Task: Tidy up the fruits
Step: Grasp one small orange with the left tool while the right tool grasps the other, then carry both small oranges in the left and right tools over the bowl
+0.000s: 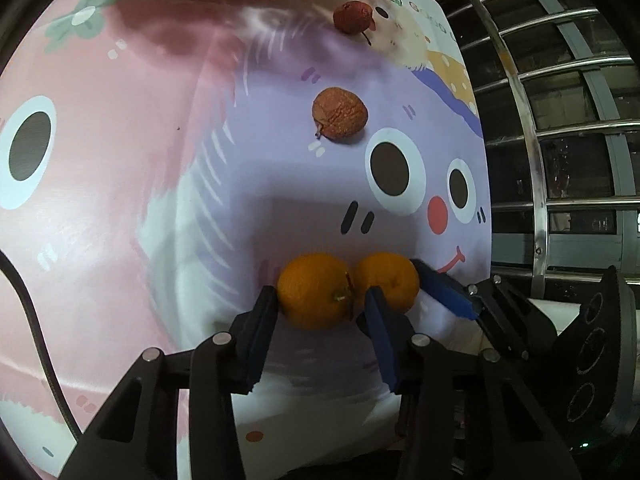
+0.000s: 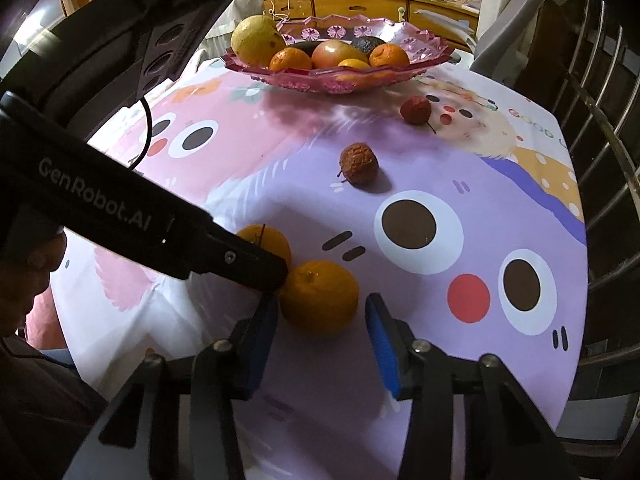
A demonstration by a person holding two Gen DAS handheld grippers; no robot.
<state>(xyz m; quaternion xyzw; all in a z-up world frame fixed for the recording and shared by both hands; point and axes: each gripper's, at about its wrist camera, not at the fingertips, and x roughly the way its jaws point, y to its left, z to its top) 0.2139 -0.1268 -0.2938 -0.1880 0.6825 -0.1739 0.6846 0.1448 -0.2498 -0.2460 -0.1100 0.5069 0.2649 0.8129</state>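
Note:
Two oranges lie touching on the cartoon tablecloth (image 2: pixel 420 360). My left gripper (image 1: pixel 321 293) straddles the left orange (image 1: pixel 312 280), both pads against its sides. The right orange (image 1: pixel 390 276) sits just beside it, with a blue finger (image 1: pixel 444 292) of the right gripper behind it. In the right wrist view my right gripper (image 2: pixel 322 301) brackets that right orange (image 2: pixel 320 296); the left pad touches it and a thin gap shows at the right pad. The left orange (image 2: pixel 266 238) peeks from behind the left tool's black housing (image 2: pixel 120 216). Farther back lie a brown lychee (image 2: pixel 359 164) and a red lychee (image 2: pixel 416 110).
A pink glass bowl (image 2: pixel 400 76) holding several fruits stands at the table's far end. A metal railing (image 2: pixel 600 160) runs along the right edge. A black cable (image 1: pixel 36 340) trails over the cloth at left. A person's hand (image 2: pixel 36 256) holds the left tool.

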